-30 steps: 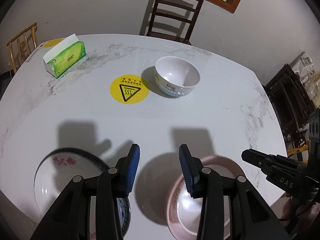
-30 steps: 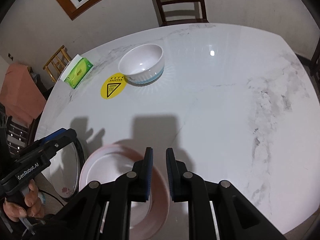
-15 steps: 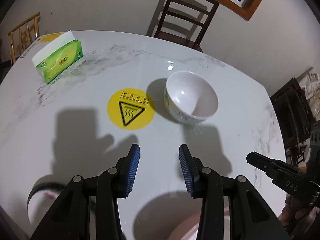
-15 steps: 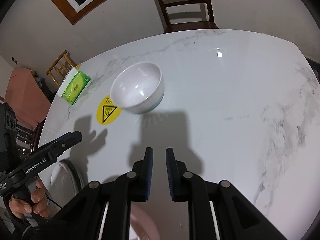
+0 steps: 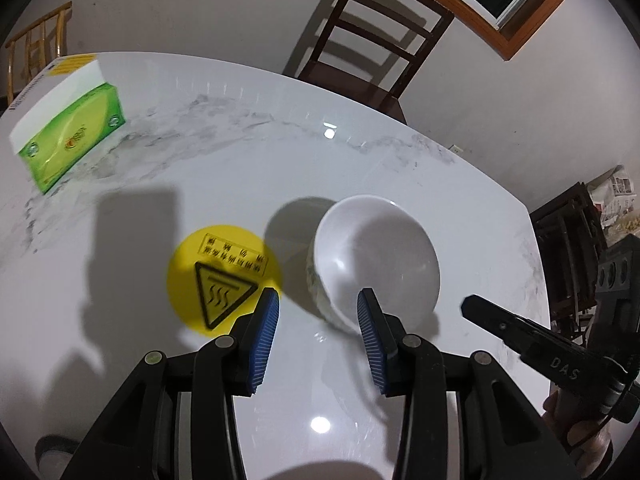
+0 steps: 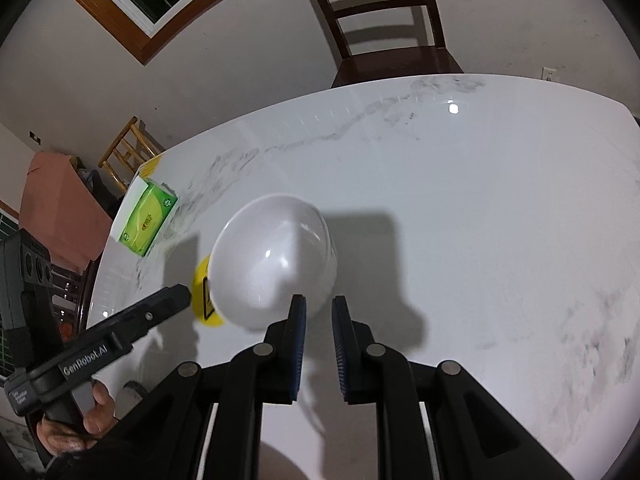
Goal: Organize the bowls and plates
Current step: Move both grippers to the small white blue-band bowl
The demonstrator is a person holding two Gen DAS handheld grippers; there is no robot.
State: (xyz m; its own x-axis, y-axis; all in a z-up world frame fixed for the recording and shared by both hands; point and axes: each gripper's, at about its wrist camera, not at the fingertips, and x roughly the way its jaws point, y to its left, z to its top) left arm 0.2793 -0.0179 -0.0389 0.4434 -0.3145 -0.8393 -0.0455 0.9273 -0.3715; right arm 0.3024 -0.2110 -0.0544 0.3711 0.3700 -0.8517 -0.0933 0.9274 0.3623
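Observation:
A white bowl (image 5: 376,264) stands upright on the marble table (image 5: 240,184), just right of a yellow warning sticker (image 5: 216,276). My left gripper (image 5: 318,304) hangs open just before the bowl's near left wall, and its right fingertip (image 5: 366,304) overlaps the rim; contact cannot be told. In the right wrist view the bowl (image 6: 276,264) lies just ahead and to the left of my right gripper (image 6: 319,306), which is shut with nothing between its blue pads. Only a pale plate rim (image 5: 328,472) shows at the bottom edge.
A green tissue box (image 5: 72,136) sits at the table's far left. A dark wooden chair (image 5: 372,52) stands behind the far edge. A hand (image 6: 80,420) holds the left gripper's handle. Bare marble spreads to the right (image 6: 500,220).
Both grippers have moved forward across the table toward the bowl, which now looms close. The two plates have slipped out of view at the bottom. Neither gripper's jaws have changed.

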